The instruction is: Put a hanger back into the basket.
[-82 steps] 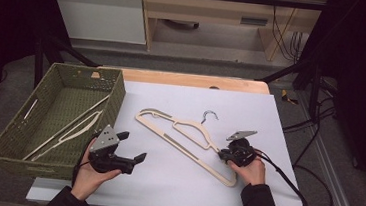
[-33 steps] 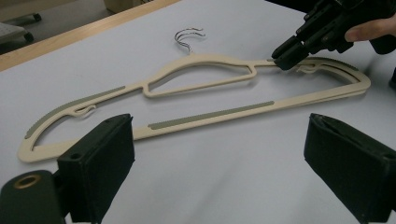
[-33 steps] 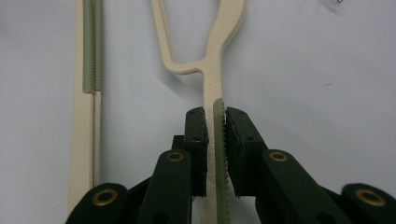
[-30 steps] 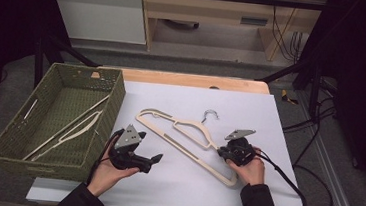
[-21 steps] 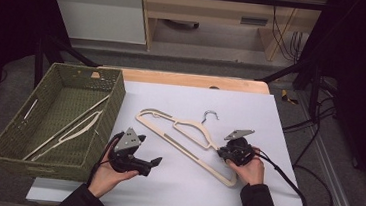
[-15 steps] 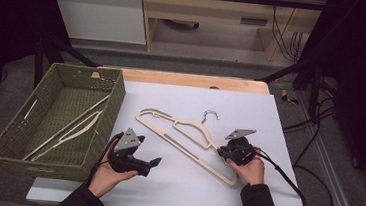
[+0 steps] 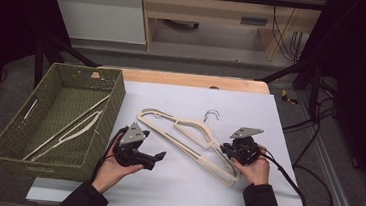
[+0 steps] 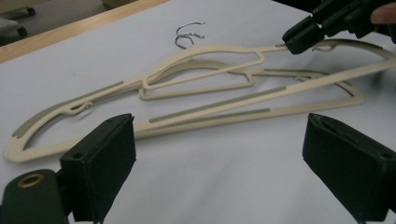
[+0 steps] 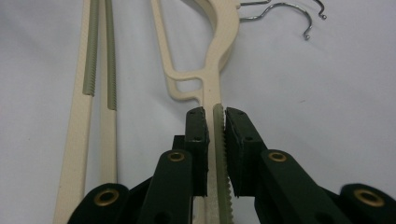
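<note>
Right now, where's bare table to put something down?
Free: the far strip beyond the hangers, up to the table's wooden edge; the near strip in front of both hands. Crowded: the middle, hangers between left gripper and right gripper. The basket takes the left.

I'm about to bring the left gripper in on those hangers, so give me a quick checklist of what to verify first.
1. Right gripper closed on the hanger arm: ok, jaws sit on either side of the ridged strip.
2. Left gripper open: ok, jaws wide apart with nothing between.
3. Left gripper facing the hangers: ok, they lie just ahead of it.
4. Hangers separate: not ok, two lie stacked, hooks together.
5. Basket has room: ok, one hanger inside.
6. Grip firm enough to lift: cannot tell.
</note>
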